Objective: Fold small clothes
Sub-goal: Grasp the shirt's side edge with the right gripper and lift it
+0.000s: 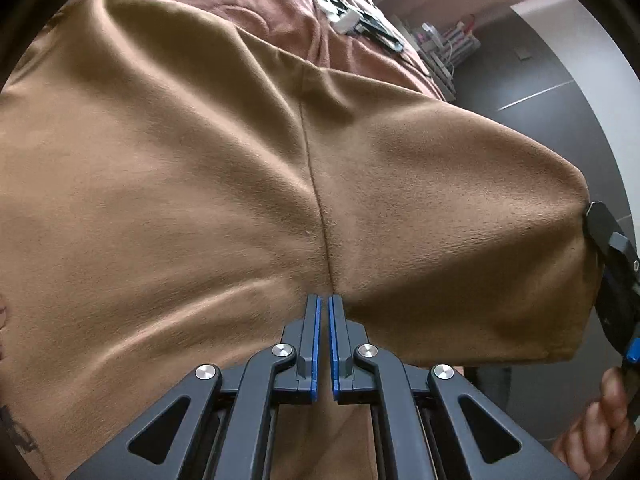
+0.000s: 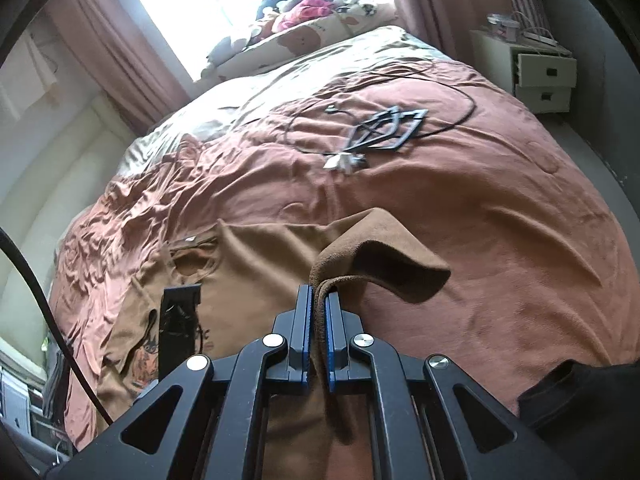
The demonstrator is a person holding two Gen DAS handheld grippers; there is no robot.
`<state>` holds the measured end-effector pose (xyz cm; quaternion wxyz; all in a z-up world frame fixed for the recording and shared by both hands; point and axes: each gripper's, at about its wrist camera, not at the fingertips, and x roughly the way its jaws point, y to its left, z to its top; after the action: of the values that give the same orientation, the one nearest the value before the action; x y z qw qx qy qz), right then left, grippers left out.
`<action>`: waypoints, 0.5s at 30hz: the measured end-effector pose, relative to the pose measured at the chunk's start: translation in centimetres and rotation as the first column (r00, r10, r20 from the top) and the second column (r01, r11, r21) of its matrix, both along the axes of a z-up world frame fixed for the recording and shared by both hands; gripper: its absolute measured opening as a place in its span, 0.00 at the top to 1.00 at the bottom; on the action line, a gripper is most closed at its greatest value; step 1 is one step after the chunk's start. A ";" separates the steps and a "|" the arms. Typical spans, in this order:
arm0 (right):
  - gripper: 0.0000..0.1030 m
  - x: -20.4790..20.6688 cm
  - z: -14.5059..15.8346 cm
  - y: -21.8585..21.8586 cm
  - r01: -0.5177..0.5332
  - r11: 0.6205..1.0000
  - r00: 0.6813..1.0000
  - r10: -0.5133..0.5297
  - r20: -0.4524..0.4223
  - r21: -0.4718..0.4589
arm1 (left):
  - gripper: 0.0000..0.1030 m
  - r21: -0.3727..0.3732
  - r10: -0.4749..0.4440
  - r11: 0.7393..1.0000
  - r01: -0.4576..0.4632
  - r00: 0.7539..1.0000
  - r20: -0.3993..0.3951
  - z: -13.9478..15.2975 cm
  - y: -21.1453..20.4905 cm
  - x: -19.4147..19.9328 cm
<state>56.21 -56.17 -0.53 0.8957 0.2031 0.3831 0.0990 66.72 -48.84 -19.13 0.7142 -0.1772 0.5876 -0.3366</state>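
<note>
A tan-brown small shirt [image 1: 248, 184] fills the left wrist view, stretched taut with a seam down its middle. My left gripper [image 1: 324, 300] is shut on its near edge at the seam. My right gripper shows at the right edge of that view [image 1: 600, 220], holding the shirt's corner. In the right wrist view my right gripper [image 2: 318, 292] is shut on a folded-over edge of the shirt [image 2: 372, 248], lifted a little above the bed. The rest of the shirt [image 2: 248, 256] lies on the bed, its neck opening and printed front to the left. My left gripper shows there as a dark block [image 2: 178, 332].
The bed has a wrinkled rust-pink blanket [image 2: 500, 220]. Black frames, a cable and a white plug [image 2: 380, 132] lie on it further back. Pillows and clothes are piled by the window [image 2: 312, 20]. A white drawer unit [image 2: 536, 76] stands at the far right.
</note>
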 end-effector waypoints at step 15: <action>0.98 3.2 -0.9 6.3 -0.101 0.994 0.993 0.099 -0.061 -0.035 | 0.96 0.024 0.132 0.991 -0.133 0.990 0.045 3.6 12.2 0.7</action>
<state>59.40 -49.90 -1.40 0.8814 0.1695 0.4211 0.1305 67.45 -36.61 -15.56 0.7498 -0.1987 0.5636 -0.2842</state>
